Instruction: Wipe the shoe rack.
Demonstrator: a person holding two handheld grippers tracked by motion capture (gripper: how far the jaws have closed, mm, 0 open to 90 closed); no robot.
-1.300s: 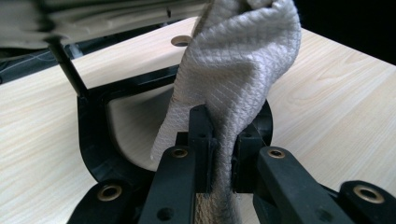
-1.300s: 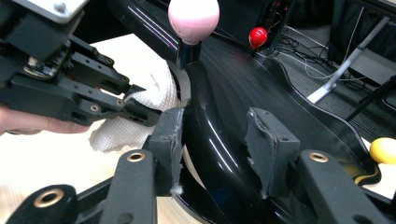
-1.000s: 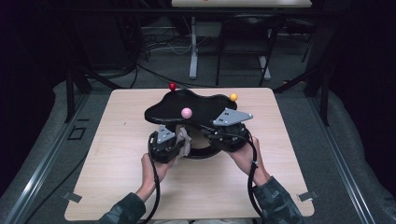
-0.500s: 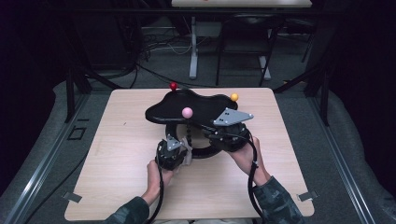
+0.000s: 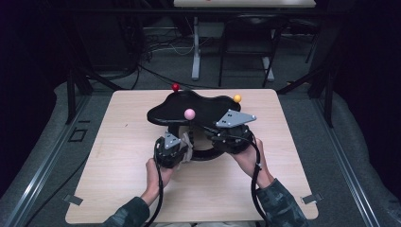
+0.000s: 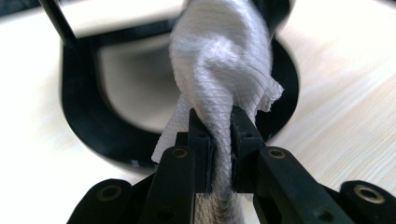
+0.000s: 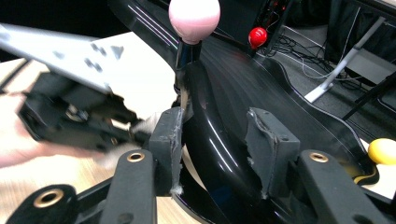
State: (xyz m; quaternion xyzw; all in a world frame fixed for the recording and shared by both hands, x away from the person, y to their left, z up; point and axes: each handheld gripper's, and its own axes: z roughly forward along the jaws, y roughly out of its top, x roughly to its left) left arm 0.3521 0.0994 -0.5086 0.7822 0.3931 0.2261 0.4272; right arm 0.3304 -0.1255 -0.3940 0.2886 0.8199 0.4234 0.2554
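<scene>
Left hand-held gripper (image 6: 219,140) is clamped on a white cloth (image 6: 219,65), jaws closed tight with the fabric bunched between the pads and rising straight ahead of them toward the black ring base (image 6: 93,135) of the stand. From the high view the cloth (image 5: 186,145) sits just at the inner side of that left hand-held gripper (image 5: 171,150), touching or nearly touching the ring base on the bench (image 5: 118,142). Right hand-held gripper (image 7: 212,140) has jaws parted around the edge of the black curvy tray (image 7: 261,93); the left pad looks in contact, the right pad stands a bit off, so it braces more than it pinches. Pink ball (image 7: 194,16) is straight ahead and above its jaws, red ball (image 7: 257,36) farther off, yellow ball (image 7: 383,150) at the right. Cloth likely light, soft, floppy, no slip risk while bunched; take it at a thick fold. Tray looks stiff, glossy, probably slippery and top-heavy on its post; hold it at the rim, gently, so it doesn't tip while wiping.
</scene>
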